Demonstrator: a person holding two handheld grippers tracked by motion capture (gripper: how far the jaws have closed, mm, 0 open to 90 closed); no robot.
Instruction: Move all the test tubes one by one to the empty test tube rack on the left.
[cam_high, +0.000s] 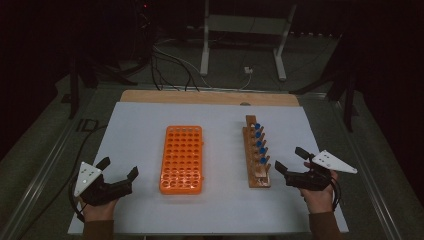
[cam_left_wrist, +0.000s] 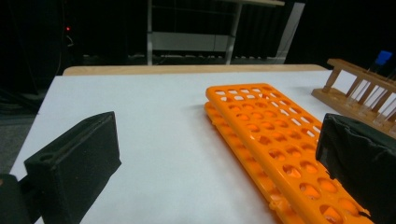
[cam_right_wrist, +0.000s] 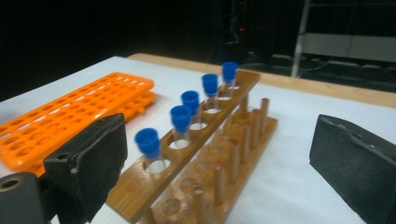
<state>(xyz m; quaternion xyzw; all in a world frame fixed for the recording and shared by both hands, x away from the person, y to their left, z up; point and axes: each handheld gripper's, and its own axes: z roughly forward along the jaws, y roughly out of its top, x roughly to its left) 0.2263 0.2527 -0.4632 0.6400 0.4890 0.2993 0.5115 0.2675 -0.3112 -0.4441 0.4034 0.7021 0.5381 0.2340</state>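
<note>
An orange tube rack (cam_high: 182, 159) lies flat in the middle of the white table top (cam_high: 140, 120), its holes bare. To its right stands a wooden rack (cam_high: 257, 152) holding several clear tubes with blue caps (cam_high: 258, 135). My left gripper (cam_high: 118, 168) rests near the front left edge, jaws wide open, nothing between them; the orange rack (cam_left_wrist: 280, 144) lies ahead and to the right of it. My right gripper (cam_high: 290, 159) sits open just right of the wooden rack's near end. In the right gripper view the wooden rack (cam_right_wrist: 205, 154) and capped tubes (cam_right_wrist: 181, 117) lie between and beyond the jaws, untouched.
The white sheet lies on a wooden board (cam_high: 210, 96) whose far edge shows. Beyond the table stand white frame legs (cam_high: 205, 40) and cables (cam_high: 170, 60) on the dark floor. Metal rails (cam_high: 45, 165) run along both sides of the table.
</note>
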